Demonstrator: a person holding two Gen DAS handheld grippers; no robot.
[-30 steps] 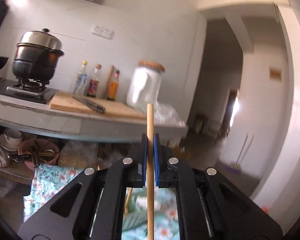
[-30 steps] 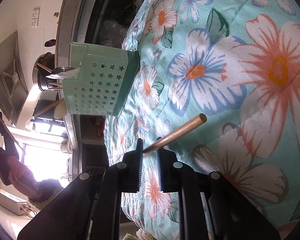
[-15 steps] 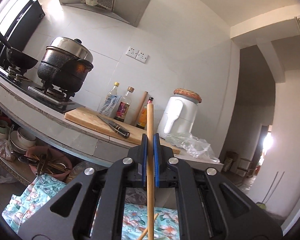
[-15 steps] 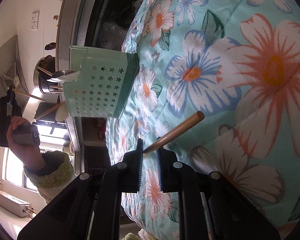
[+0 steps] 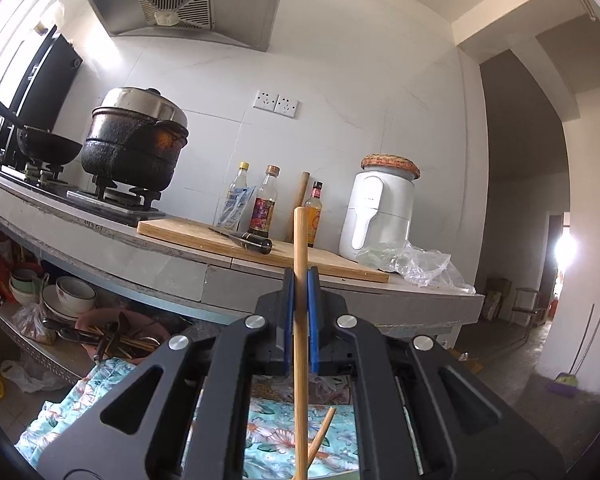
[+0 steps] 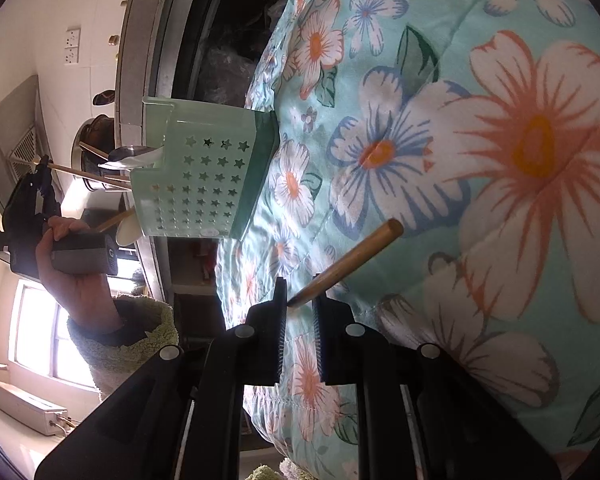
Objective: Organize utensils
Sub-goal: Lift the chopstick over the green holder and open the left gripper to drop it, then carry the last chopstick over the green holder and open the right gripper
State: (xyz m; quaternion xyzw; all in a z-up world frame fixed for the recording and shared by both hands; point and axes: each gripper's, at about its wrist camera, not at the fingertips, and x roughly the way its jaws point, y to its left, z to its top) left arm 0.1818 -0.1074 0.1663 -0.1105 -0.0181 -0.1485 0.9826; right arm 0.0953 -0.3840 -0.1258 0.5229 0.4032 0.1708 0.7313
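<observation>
Below, chopstick [image 5: 300, 320] in left tool [image 5: 300, 280], lower end cut off.

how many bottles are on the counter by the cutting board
3, in a row against the wall behind the cutting board: a clear one on the left, a dark one in the middle, an orange one on the right.

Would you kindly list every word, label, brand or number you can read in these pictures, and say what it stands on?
No text can be read in either view.
Dark sauce bottle: red label, print too small to read.
Orange bottle: label blurred, unreadable.
Clear bottle: blue-and-white label, unreadable.
White appliance: no legible marking.
Green utensil holder: only star-shaped cutouts; a small round sticker near its base is too small to read.
</observation>
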